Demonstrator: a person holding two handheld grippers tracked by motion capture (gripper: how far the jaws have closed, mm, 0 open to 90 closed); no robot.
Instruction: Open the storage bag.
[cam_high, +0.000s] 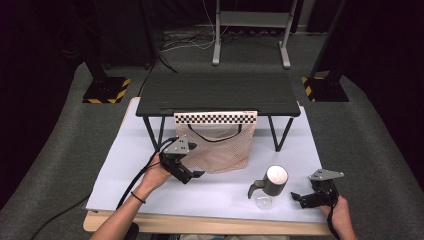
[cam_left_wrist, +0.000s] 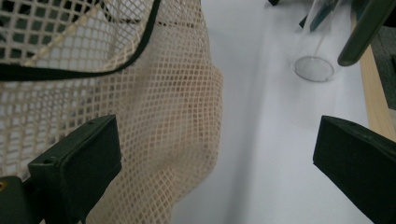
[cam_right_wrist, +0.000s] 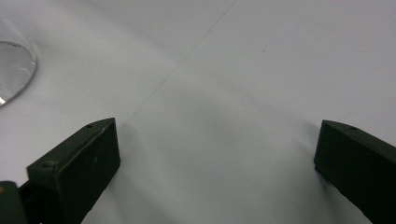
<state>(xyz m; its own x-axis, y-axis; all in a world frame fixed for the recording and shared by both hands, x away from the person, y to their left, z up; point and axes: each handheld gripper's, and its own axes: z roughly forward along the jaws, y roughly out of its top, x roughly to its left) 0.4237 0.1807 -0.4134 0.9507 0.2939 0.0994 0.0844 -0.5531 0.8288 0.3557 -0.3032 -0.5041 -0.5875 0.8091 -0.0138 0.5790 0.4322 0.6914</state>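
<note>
Mesh bag (cam_high: 220, 147) hangs untouched, nothing packed yet.
Left gripper (cam_high: 192, 175) closes in on it, jaws spread; right gripper (cam_high: 300, 197), also spread, waits beside the pump bottle (cam_high: 270, 184).

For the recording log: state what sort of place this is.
Probably a lab set up for recording handling work: a black-and-white checkered strip hangs on the small black table, black-and-yellow striped stand bases flank the white board, and loose cables lie on the floor.
</note>
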